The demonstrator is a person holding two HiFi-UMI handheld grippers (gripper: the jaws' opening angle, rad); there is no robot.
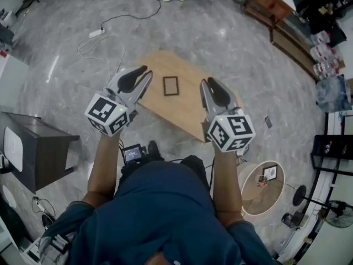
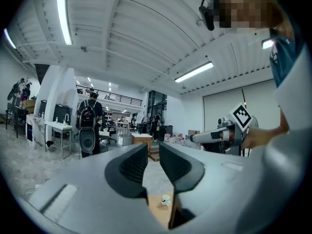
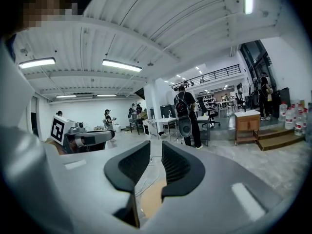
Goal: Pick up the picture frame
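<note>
Lying flat on the bench, the frame is a small dark rectangle w/ a pale centre, near the bench's middle. Nothing touches it.

Head view: both arms are out in front, w/ the frame showing btwn the two tools.
- The left hand-held gripper is to the frame's left, tips over the bench's left edge.
- The right hand-held gripper is to the frame's right, over the bench top.
- Each marker cube sits close to the person's wrist.

Left gripper view: the left hand-held gripper has its jaws nearly together w/ a slim gap, released and w/ nothing in it. It looks level across the room, not down at the frame. A strip of wood shows low in the gap w/ a small white item on it, too small to name. The other tool shows at right.

Right gripper view: the right hand-held gripper is the same, a narrow gap btwn ribbed pads, released and empty. Grey floor and a bit of wood show through the gap. The left tool shows at left.

Around the bench:
- The floor is grey and marbled.
- A power strip w/ cable lies on the floor beyond the bench.
- A dark cabinet stands at left.
- A round table stands at lower right.
- A person w/ a backpack stands further off in the room.
</note>
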